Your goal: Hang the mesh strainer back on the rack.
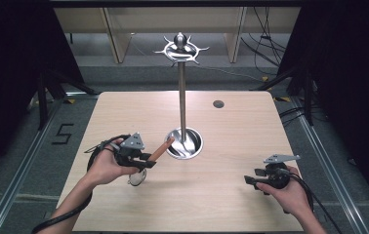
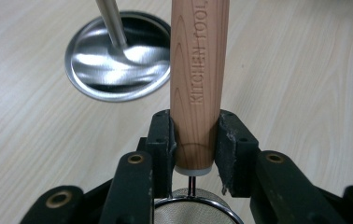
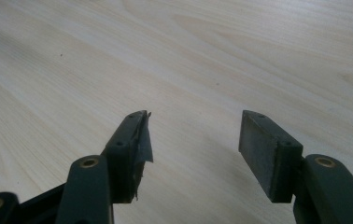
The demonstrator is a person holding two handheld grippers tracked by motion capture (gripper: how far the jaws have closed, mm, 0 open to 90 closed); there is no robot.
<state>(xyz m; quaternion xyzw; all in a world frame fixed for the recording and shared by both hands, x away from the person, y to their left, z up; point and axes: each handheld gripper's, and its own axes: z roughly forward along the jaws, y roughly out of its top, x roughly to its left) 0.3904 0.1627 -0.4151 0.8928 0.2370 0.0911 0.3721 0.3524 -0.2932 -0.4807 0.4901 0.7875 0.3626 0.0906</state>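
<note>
Nearest the camera in the left gripper view, the two black jaws of the left claw [image 2: 194, 140] pinch the lower end of a wooden handle [image 2: 198, 70] stamped with the words "KITCHEN TOOL". The pads press on both sides of the wood. Below the handle's pale end cap a thin metal stem runs down to the round mesh bowl of a strainer [image 2: 191, 205], which sits between the claw's arms at the bottom edge.

In the high view the left claw [image 1: 146, 158] is at the left of the desk [image 1: 231, 195], and the handle [image 1: 160, 149] slants up and to the right from it, its free tip just beside the rim of a shiny metal dish [image 1: 185, 143]. The mesh bowl [image 1: 137, 177] hangs under the hand, close to the desk top. The dish is the base of a tall metal stand [image 1: 182, 92]; its straight pole rises from the dish to a ring of curved hooks [image 1: 181, 48] at the top. The pole and dish stand directly beyond the handle's tip. A small dark round hole [image 1: 218, 104] marks the desk farther back to the right.

The right claw [image 1: 251, 181] is held low at the right front of the desk, well apart from the stand. In the right gripper view its jaws [image 3: 193, 140] are spread wide with bare wood between them, holding nothing.
</note>
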